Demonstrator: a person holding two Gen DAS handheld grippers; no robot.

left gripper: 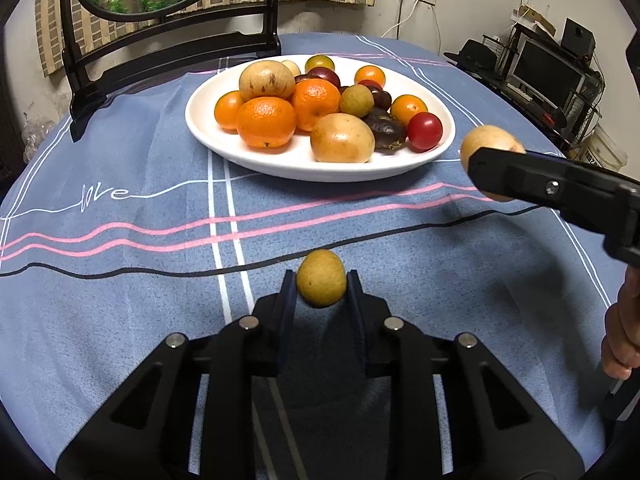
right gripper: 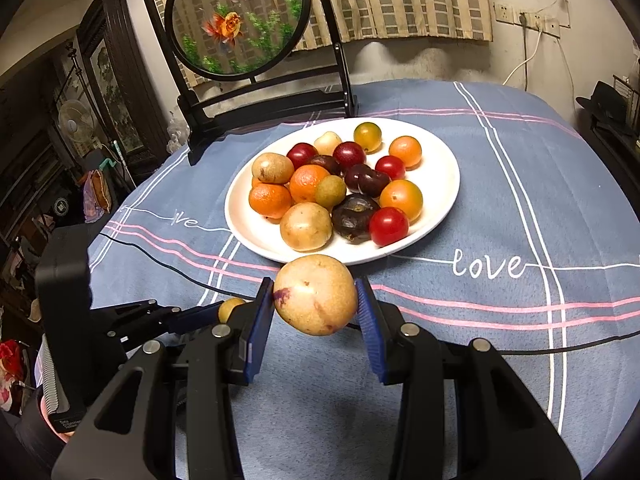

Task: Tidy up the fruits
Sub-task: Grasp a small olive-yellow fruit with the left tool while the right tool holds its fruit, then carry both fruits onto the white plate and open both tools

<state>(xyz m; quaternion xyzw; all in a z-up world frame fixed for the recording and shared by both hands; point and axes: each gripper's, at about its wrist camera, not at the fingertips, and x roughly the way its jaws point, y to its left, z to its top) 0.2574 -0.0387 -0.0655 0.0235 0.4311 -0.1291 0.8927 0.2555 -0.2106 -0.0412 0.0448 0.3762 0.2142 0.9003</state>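
Your left tool (left gripper: 321, 280) is clamped on a small yellow-green round fruit (left gripper: 321, 278), which sits right between its two pads at the tips, lifted clear of the desk (left gripper: 120, 312). Your right tool (right gripper: 316, 296) is clamped on a larger pale yellow fruit (right gripper: 315, 294) with purple blotches, squeezed between the blue pads just off the fingertips. From the left tool, the right one with its fruit sits ahead and to the right; from the right tool, the left one lies just beside it on the left, its little fruit peeking past the finger.

The white plate (right gripper: 440, 216) stands ahead of both tools, close beyond the right tool's fruit and farther from the left tool, a little left of the right tool's line.

The blue cloth covering the desk carries the word "love" (right gripper: 488, 266) in white script ahead and right of the right tool, and again ahead and left of the left tool.

On the plate you can count three pale yellow fruits, one yellow-green round fruit like the one held, three rough-skinned oranges, three smooth orange tomatoes, one green-yellow tomato, and two bright red tomatoes. There are also several dark red and dark purple fruits bunched together; I cannot count those surely.

Behind the plate stands a round goldfish screen (right gripper: 238, 20) in a black frame.
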